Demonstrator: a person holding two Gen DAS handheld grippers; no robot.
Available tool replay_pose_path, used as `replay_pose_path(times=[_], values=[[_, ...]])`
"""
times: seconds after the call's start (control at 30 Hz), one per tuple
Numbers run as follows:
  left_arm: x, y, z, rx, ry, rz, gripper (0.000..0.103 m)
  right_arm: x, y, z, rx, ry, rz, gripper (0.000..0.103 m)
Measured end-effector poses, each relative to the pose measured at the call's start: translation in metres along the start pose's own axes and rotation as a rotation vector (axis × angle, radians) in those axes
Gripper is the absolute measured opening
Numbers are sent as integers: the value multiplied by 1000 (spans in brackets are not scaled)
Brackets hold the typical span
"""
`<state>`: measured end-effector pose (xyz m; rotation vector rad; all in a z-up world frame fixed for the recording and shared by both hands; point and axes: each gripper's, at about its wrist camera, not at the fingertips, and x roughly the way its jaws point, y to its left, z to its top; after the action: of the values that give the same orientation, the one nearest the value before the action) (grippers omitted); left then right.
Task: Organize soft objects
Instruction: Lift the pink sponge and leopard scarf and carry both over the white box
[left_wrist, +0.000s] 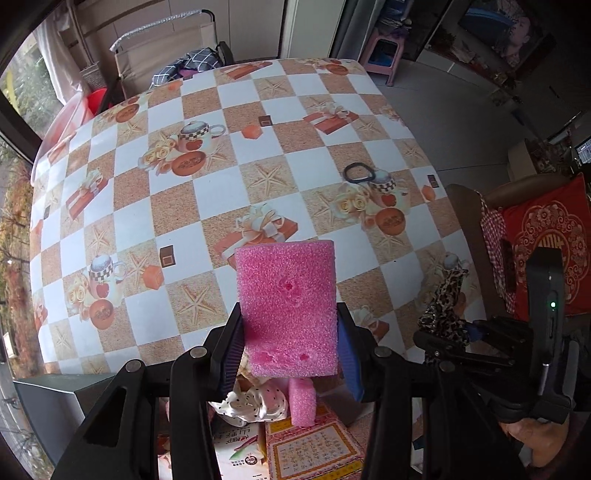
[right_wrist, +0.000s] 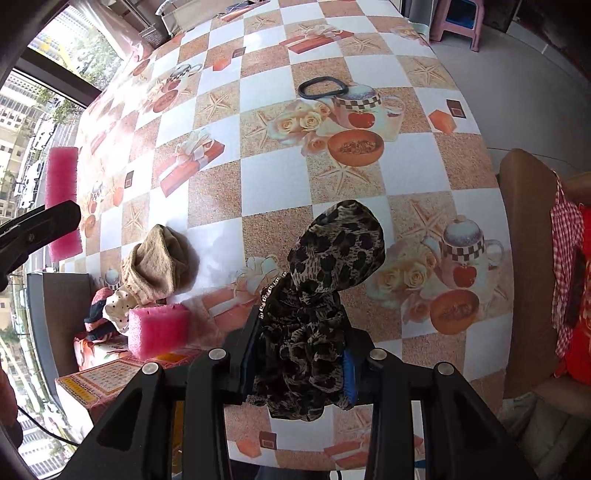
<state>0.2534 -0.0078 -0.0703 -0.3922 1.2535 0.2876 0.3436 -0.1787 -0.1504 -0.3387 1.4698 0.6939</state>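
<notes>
The left gripper (left_wrist: 290, 332) is clamped on a pink foam sponge (left_wrist: 290, 310), which stands up between the jaws at lower centre of the left wrist view, lifted clear of the worktop (left_wrist: 258, 147). The right gripper (right_wrist: 301, 354) holds a leopard-print fabric scrunchie (right_wrist: 325, 277), bunched between its pads at lower centre of the right wrist view, also off the worktop.

At lower left of the right wrist view sits a box (right_wrist: 40, 295) that already holds a second pink sponge (right_wrist: 159, 328), a tan knitted cloth (right_wrist: 159, 262) and a polka-dot fabric piece (right_wrist: 118, 306). A black hair tie (right_wrist: 323, 88) lies alone on the worktop at upper centre.

The step in hand looks like carrying both soft pieces to that box. To do it well, bring each one over a free part of the box before letting go, lower it so it does not bounce out, and keep the two grippers from crossing. The sponge will spring back on release; the scrunchie may snag on a pad.

Beside the box lies printed packaging (left_wrist: 310, 446) with Chinese characters, too small to read reliably.
</notes>
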Motion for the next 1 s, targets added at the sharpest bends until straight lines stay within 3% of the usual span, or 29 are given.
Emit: replay_pose_path(times=[0.23,0.53,1.0], values=[[-25,-51,-13,129,-35,-94,50,-19,-5,-22,27,-34,-18,38],[-50,-93,-52,268,-44,-153,50,-34,-15,-56,62,-30,-42,38],[-82,-103,-116,383,-43,-240,50,-54,6,-100,33,-16,-46,38]])
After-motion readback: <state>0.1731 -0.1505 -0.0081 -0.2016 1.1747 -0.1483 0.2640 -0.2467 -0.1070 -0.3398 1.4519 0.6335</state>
